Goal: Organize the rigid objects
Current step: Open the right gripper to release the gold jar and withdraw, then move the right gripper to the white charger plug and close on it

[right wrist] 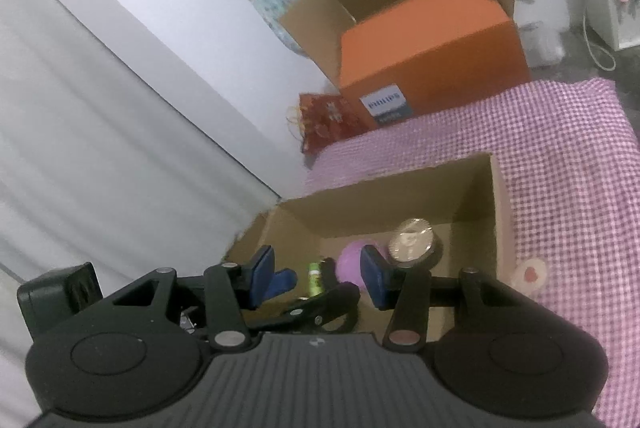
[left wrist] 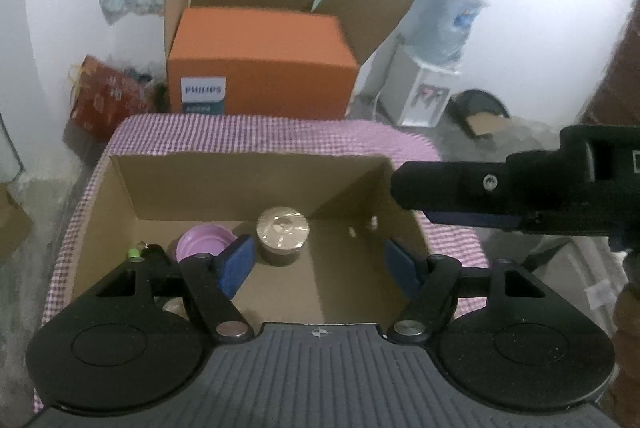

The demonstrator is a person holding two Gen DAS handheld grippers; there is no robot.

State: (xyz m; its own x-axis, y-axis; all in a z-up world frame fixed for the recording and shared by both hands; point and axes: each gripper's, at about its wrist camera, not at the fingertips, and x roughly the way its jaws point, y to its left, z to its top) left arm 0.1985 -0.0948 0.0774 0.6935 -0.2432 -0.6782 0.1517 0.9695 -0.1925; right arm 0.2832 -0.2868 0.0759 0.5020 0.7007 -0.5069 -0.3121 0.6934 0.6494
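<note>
Left wrist view: a table under a pink checked cloth [left wrist: 320,133] carries an open cardboard box [left wrist: 248,183], whose four upright walls are the edges to clear. Much of its floor on the right side is bare, so there is open room to set things down there. Behind the table stand a large orange carton [left wrist: 264,67] and a water dispenser [left wrist: 424,91], well apart from the work.

Inside the box, a round jar with a gold lid [left wrist: 283,228] stands upright near the back wall, a purple bowl [left wrist: 204,242] sits just beside it, and a small green item [left wrist: 134,252] lies at the far left. These look already sorted. In the right wrist view a small pale round thing [right wrist: 530,274] lies on the cloth just outside the box; it may be left to do.

The left gripper [left wrist: 320,264] is spread wide with nothing between its fingers. The right gripper [right wrist: 316,278] is also parted and empty, hovering above the box's near-left corner.
</note>
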